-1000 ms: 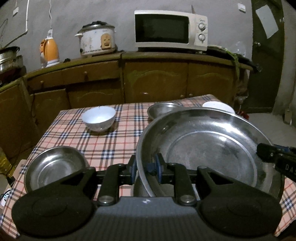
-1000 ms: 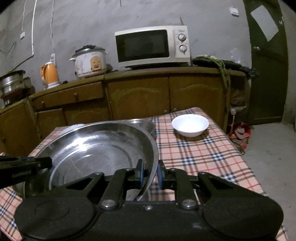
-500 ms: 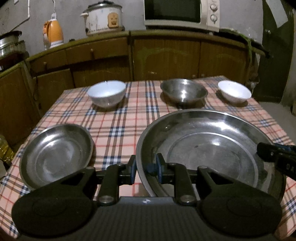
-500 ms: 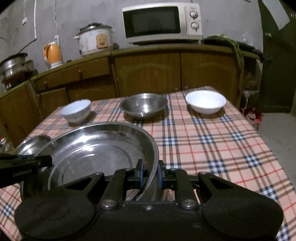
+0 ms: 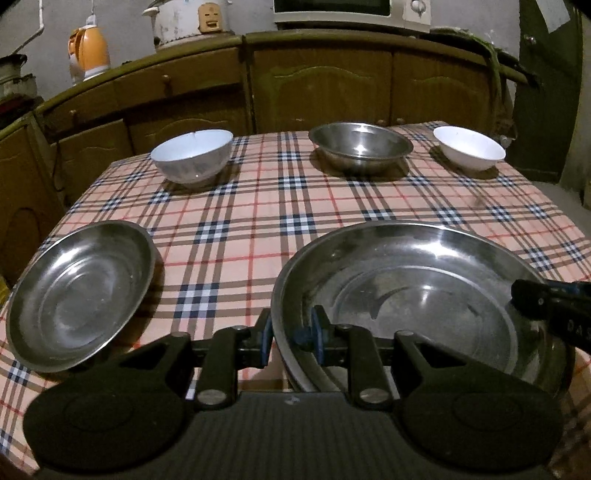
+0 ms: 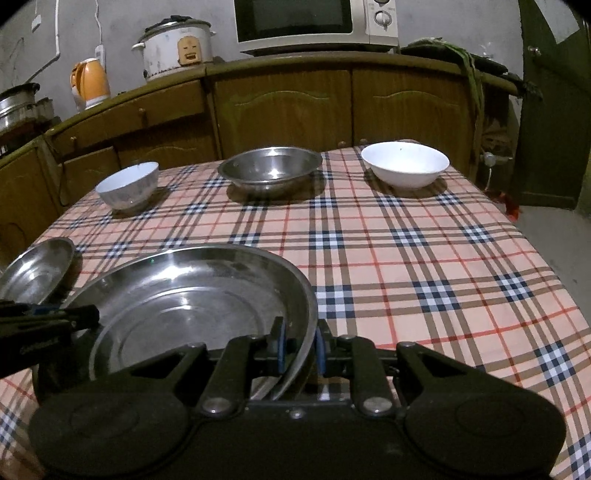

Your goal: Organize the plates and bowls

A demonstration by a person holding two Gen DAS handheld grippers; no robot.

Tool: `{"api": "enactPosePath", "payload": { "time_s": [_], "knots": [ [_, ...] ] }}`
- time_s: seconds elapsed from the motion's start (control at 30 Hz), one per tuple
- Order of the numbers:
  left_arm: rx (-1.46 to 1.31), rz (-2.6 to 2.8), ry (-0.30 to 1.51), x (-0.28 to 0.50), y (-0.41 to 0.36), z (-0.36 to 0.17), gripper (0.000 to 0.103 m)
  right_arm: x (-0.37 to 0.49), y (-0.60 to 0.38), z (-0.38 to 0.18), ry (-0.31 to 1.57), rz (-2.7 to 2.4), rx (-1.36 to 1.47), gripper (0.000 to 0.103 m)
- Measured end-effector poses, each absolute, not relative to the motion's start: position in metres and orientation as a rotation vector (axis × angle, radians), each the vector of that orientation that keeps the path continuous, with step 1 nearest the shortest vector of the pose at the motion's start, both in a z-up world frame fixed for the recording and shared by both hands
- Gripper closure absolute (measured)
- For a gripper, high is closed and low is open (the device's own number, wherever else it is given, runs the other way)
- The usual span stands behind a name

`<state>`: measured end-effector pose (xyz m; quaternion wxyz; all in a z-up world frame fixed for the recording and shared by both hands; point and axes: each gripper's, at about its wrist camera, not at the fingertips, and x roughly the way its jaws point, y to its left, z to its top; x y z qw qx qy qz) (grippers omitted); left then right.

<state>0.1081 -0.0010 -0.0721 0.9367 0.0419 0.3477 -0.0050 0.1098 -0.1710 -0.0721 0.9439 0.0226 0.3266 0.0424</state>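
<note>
My left gripper (image 5: 291,338) and right gripper (image 6: 301,347) clamping the big steel plate (image 5: 424,295), its near rim hiding behind my fingers, microwave (image 6: 314,22) now cropping off, plate sinking toward the tablecloth (image 6: 406,258).

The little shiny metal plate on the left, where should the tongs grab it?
Probably the thin raised rim of the small round steel plate, on its near edge, coming in low from the front. It lies flat on the checked tablecloth, so only the flared lip offers a pinch, one finger inside, one outside.

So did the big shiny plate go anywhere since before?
Yes. The big steel plate, pinched by the left gripper and the right gripper, came down toward the checked tablecloth; the microwave now sits higher in view.
</note>
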Motion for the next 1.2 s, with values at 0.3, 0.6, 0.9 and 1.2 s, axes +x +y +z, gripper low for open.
{"api": "enactPosePath", "payload": {
  "time_s": [0.3, 0.6, 0.9, 1.2],
  "knots": [
    [0.068, -0.005, 0.685, 0.115, 0.000, -0.079, 0.080, 0.115, -0.168, -0.079, 0.649, 0.079, 0.020, 0.080],
    [0.076, -0.008, 0.675, 0.121, -0.003, -0.085, 0.070, 0.123, -0.164, -0.079, 0.650, 0.078, -0.010, 0.076],
    [0.046, -0.007, 0.668, 0.121, 0.002, -0.084, 0.065, 0.121, -0.166, -0.074, 0.642, 0.077, -0.027, 0.055],
    [0.015, 0.008, 0.644, 0.115, 0.014, -0.061, 0.057, 0.112, -0.159, -0.040, 0.563, 0.114, -0.014, 0.041]
  ]
}}
